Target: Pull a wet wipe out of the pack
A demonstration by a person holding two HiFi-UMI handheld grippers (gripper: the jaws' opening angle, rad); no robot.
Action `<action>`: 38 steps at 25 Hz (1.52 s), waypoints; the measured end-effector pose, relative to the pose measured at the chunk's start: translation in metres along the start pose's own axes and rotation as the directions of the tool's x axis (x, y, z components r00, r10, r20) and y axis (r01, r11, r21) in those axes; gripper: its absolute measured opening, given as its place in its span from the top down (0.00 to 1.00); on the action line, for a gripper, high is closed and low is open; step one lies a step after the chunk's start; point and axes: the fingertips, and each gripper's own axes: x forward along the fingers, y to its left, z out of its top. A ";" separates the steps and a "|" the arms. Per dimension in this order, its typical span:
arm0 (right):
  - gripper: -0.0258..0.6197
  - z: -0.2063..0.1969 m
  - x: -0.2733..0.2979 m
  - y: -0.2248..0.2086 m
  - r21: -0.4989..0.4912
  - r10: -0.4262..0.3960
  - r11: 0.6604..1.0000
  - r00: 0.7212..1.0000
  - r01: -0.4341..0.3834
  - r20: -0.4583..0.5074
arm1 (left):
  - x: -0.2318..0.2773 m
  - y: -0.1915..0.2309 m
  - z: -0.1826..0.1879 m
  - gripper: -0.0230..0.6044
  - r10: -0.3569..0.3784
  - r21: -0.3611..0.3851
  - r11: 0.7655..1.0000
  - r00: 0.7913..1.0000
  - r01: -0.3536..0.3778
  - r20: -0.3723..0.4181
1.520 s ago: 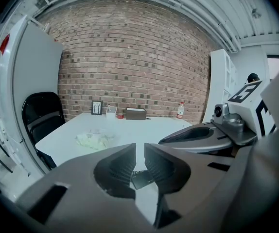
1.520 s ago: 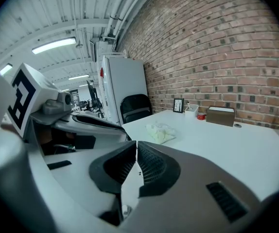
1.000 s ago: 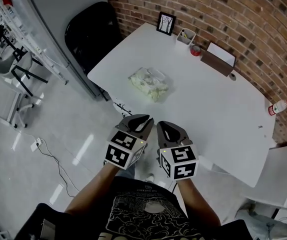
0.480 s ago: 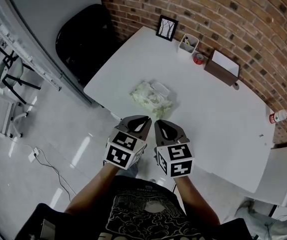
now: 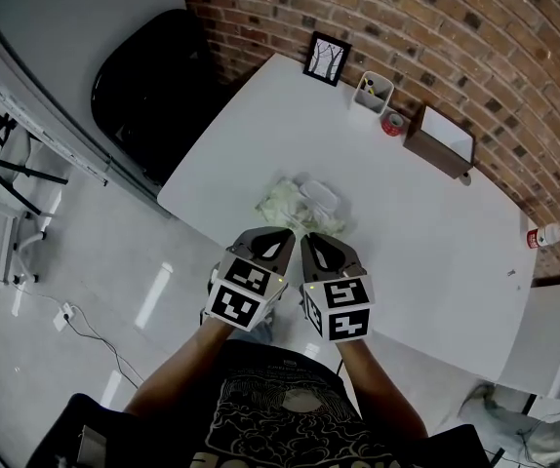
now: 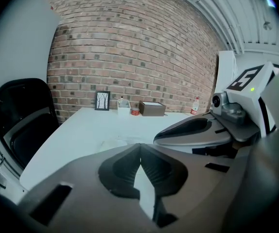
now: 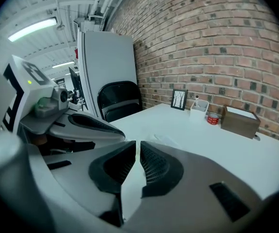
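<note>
The wet wipe pack [image 5: 301,206], pale green with a white lid, lies near the front edge of the white table [image 5: 436,252]. Both grippers hover side by side just short of that edge, pointing at the pack. My left gripper [image 5: 282,234] is shut with nothing in it, its jaws meeting at the tips in the left gripper view [image 6: 140,147]. My right gripper [image 5: 309,240] is also shut and empty [image 7: 137,143]. In the right gripper view the pack [image 7: 164,140] shows just beyond the jaw tips.
Along the brick wall stand a framed picture [image 5: 327,58], a white pen holder [image 5: 373,93], a red tape roll [image 5: 392,123] and a brown box [image 5: 439,142]. A bottle [image 5: 545,235] sits at the table's far right. A black chair [image 5: 153,86] stands left of the table.
The person has stepped toward the table, so the pack now lies right in front of both gripper tips. Both grippers stayed shut.
</note>
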 end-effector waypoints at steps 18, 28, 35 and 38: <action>0.89 -0.018 0.057 -0.016 0.023 -0.061 0.998 0.993 0.063 -0.103 | 0.027 0.036 -0.007 0.94 -0.045 0.040 0.998 0.999 0.046 -0.030; 0.87 -0.025 0.066 -0.022 0.061 -0.076 0.995 0.989 0.085 -0.128 | 0.033 0.041 -0.009 0.94 -0.065 0.046 0.997 0.997 0.067 -0.038; 0.92 -0.024 0.066 -0.022 0.094 -0.068 0.992 0.990 0.080 -0.125 | 0.032 0.036 -0.008 0.94 -0.074 0.047 0.996 0.997 0.076 -0.036; 0.93 -0.020 0.062 -0.024 0.089 -0.083 0.992 0.990 0.094 -0.114 | 0.029 0.035 -0.007 0.94 -0.074 0.044 0.996 0.997 0.075 -0.030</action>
